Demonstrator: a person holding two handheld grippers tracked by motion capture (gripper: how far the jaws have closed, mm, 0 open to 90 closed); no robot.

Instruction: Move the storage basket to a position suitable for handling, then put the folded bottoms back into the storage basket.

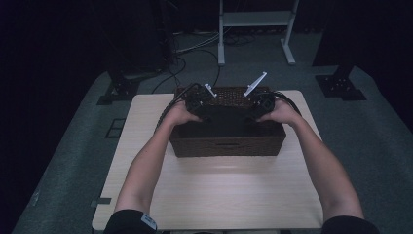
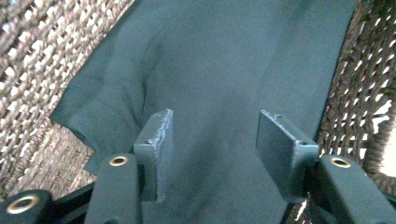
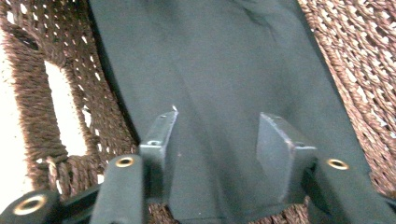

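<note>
A brown woven basket (image 1: 227, 145) stands at the far middle of the light wooden table (image 1: 214, 195). Inside it lies a dark folded cloth (image 1: 226, 122). My left gripper (image 1: 200, 103) hangs over the basket's left end, my right gripper (image 1: 261, 105) over its right end. In the left gripper view the open left gripper (image 2: 214, 133) points down at the dark cloth (image 2: 219, 60), nothing between its jaws. In the right gripper view the right gripper (image 3: 217, 133) is open just above the cloth (image 3: 224, 70), beside the basket wall (image 3: 51, 116) with its handle slot.
Cables (image 1: 168, 105) trail from the grippers over the table's far side to the floor. A white frame (image 1: 255, 29) and dark stands (image 1: 341, 85) sit on the grey floor behind the table. Bare tabletop lies in front of the basket.
</note>
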